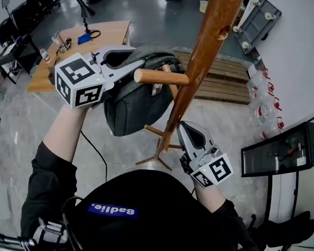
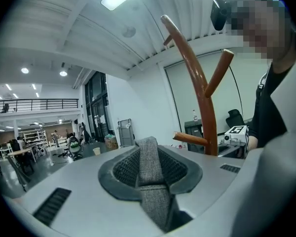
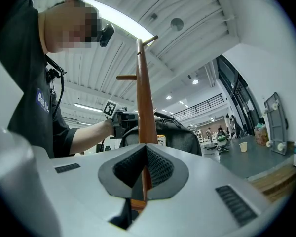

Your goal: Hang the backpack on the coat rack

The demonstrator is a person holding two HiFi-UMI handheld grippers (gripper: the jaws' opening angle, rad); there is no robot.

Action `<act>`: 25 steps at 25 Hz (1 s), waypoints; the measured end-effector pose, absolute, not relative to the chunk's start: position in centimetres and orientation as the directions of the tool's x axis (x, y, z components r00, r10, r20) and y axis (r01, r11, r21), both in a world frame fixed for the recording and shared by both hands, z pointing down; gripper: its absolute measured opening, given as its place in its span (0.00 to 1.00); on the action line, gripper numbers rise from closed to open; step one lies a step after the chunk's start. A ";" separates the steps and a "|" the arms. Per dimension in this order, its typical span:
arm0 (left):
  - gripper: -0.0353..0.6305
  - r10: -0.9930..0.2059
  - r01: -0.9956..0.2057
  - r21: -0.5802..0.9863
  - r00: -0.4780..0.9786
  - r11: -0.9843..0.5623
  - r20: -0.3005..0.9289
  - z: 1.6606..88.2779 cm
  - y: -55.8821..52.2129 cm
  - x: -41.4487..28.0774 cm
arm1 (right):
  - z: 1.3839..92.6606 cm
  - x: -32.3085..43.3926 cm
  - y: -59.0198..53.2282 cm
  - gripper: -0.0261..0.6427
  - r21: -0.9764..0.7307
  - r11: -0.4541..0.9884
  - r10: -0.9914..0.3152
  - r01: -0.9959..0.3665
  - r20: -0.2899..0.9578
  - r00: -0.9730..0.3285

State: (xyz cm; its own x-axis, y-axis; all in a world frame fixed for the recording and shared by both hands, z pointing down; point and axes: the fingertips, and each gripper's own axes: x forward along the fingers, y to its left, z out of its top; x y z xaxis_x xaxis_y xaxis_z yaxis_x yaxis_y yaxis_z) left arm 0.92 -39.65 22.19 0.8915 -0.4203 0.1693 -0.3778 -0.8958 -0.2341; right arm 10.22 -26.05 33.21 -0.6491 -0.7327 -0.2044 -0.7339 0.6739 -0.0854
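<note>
Left gripper is clamped shut on the strap. The backpack dangles at 9 o'clock of the rack, by a peg. Right gripper pinches the rack low down. Bag looks soft, floppy and probably light, so the strap's the spot to hold.

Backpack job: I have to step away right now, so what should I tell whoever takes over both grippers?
Left gripper: shut on the grey strap, holding the backpack up beside a peg of the coat rack.
Right gripper: shut on the coat rack, low down, apparently steadying it.
Done: backpack raised to peg height.
Left: loop the strap over the peg, then open the left gripper; the strap does not look hooked yet.
</note>
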 end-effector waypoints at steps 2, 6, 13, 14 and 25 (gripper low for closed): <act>0.22 -0.403 -0.358 -0.242 0.898 -0.902 0.178 22.0 -39.3 1.5 | 33.1 10.2 -26.1 0.03 -0.083 0.672 -0.735 -0.736 -0.204 -0.647; 0.22 -0.370 -0.314 -0.268 0.908 -0.911 0.195 21.8 -38.1 2.6 | 33.1 10.2 -26.0 0.03 -0.080 0.667 -0.738 -0.741 -0.206 -0.642; 0.22 -0.352 -0.257 -0.368 0.910 -0.894 0.220 21.2 -36.0 3.9 | 33.4 10.1 -26.0 0.03 -0.070 0.662 -0.744 -0.747 -0.188 -0.641; 0.22 -0.354 -0.248 -0.389 0.907 -0.887 0.229 21.2 -35.8 4.1 | 33.4 10.2 -26.2 0.03 -0.069 0.660 -0.745 -0.748 -0.188 -0.640; 0.22 -0.378 -0.131 -0.583 0.867 -0.802 0.325 22.5 -33.4 4.8 | 33.5 9.9 -26.1 0.03 -0.073 0.661 -0.744 -0.747 -0.191 -0.640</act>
State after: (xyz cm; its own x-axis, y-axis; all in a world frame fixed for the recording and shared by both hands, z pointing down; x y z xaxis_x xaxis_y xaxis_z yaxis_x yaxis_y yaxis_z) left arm 4.77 -33.36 22.51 0.8670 -0.3780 0.3246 -0.1313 -0.8018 -0.5830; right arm 9.86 -26.05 33.50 -0.6404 -0.7439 -0.1912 -0.7465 0.6614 -0.0727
